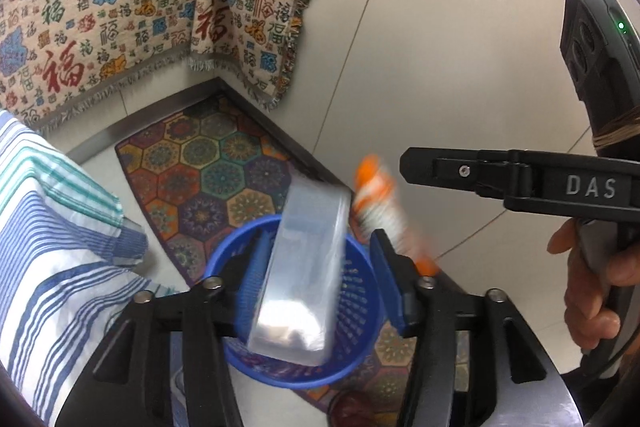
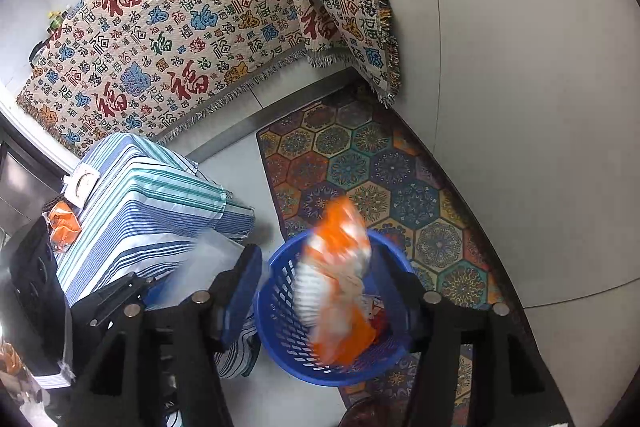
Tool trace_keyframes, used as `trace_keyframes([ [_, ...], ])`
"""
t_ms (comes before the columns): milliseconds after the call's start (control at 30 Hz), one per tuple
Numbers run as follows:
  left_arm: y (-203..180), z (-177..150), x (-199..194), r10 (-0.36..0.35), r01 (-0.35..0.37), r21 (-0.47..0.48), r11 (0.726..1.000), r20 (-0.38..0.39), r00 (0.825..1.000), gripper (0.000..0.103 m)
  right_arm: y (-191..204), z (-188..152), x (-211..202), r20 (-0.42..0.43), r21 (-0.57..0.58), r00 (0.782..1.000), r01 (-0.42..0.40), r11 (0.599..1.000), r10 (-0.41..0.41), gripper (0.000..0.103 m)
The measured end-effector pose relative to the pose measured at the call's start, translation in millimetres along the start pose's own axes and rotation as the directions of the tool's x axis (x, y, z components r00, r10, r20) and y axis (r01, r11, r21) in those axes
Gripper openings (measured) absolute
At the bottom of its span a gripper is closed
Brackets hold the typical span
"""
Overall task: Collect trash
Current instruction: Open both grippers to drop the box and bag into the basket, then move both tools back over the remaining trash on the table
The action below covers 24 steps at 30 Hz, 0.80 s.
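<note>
A clear plastic package (image 1: 300, 267) is seen between the fingers of the left tool (image 1: 316, 279), above the mouth of a blue perforated basket (image 1: 360, 291). The left tool is spread: its blue right pad (image 1: 386, 283) stands apart from the package, while contact at the left pad cannot be told, since the package overlaps it in the view. An orange and white wrapper (image 2: 340, 279), blurred, is seen between the fingers of the right tool (image 2: 320, 291), over the same blue basket (image 2: 280, 307). The right tool is spread too, and neither of its pads is seen pressing on the wrapper. In the left wrist view the same wrapper (image 1: 380, 203) shows as an orange and white smear just beyond the basket's rim, with the black body of the right tool (image 1: 520, 183) above it, held by a hand (image 1: 596, 291) at the right edge.

The basket stands on a patterned rug (image 2: 380, 179) of coloured hexagons, laid on a pale tiled floor (image 2: 540, 107). Just beside the basket, on its left, a blue and white striped cloth (image 2: 152, 203) is draped over a bulky shape. Behind the rug, a cream throw (image 2: 180, 39) printed with red, blue and orange characters hangs down, with a fringe along its lower edge.
</note>
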State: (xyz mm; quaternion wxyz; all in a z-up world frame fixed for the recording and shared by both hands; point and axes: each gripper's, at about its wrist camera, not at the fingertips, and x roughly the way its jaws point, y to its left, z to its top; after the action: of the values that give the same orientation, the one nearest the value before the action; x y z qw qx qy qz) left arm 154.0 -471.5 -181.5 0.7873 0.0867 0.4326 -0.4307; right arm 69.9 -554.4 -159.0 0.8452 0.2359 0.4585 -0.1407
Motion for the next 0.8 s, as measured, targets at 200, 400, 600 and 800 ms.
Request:
trace_keyframes([
  [200, 6, 3, -1, -0.001, 0.001, -0.035, 0.999, 0.010, 1.000, 0.062, -3, 2, -7, 0.025, 0.000, 1.000, -0.005, 1.000, 0.005, 0.060],
  [400, 15, 2, -32, 0.009, -0.005, -0.063, 0.998, 0.059, 0.998, 0.064, 7, 4, -23, 0.080, -0.031, 0.997, -0.007, 0.999, 0.010, 0.060],
  [600, 44, -22, -95, 0.079, -0.069, -0.093, 0.993, 0.115, 0.990, 0.069, 43, -1, -44, 0.161, -0.143, 0.987, 0.023, 0.989, 0.000, 0.060],
  [800, 110, -74, -152, 0.267, -0.251, -0.167, 0.954, 0.085, 0.960, 0.073, 107, -14, -45, 0.196, -0.279, 0.979, 0.009, 0.960, 0.047, 0.060],
])
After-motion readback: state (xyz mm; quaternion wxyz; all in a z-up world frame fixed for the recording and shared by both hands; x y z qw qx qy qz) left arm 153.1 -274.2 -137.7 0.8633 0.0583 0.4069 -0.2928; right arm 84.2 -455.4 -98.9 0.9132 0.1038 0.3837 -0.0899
